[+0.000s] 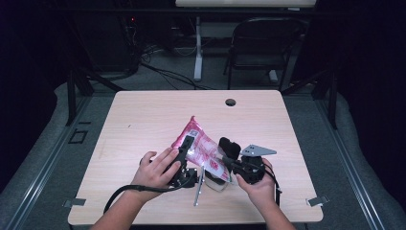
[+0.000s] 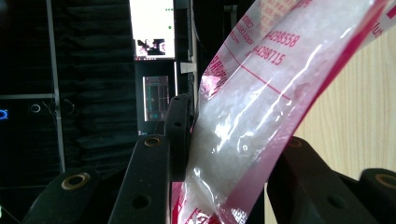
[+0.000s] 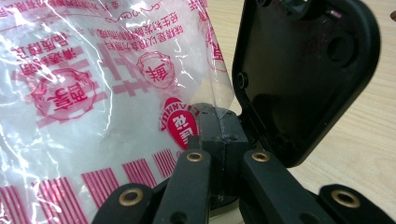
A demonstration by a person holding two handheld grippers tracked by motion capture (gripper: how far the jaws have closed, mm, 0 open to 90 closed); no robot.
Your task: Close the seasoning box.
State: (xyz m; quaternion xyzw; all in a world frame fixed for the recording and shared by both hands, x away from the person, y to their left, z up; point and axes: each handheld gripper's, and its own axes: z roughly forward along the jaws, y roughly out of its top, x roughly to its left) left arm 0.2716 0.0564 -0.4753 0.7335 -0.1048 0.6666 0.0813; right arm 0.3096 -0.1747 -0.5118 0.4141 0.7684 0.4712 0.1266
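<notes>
High view | clear pink-printed bag [image 1: 201,146] | left gripper [image 1: 184,153] clamps it | right gripper [image 1: 229,165] pinches its edge

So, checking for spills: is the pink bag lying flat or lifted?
Lifted: the pink bag rises tilted off the table, gripped by both grippers.

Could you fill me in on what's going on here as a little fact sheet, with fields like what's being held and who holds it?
Thing handled: plastic bag, clear with red print, white contents
Left gripper: jaws clamped across the bag's filled body
Right gripper: jaws shut on the bag's thin clear edge
Bag's pose: lifted at an angle above the table
Also nearby: black case beside the right gripper
Backdrop: folding chair behind the table
</notes>
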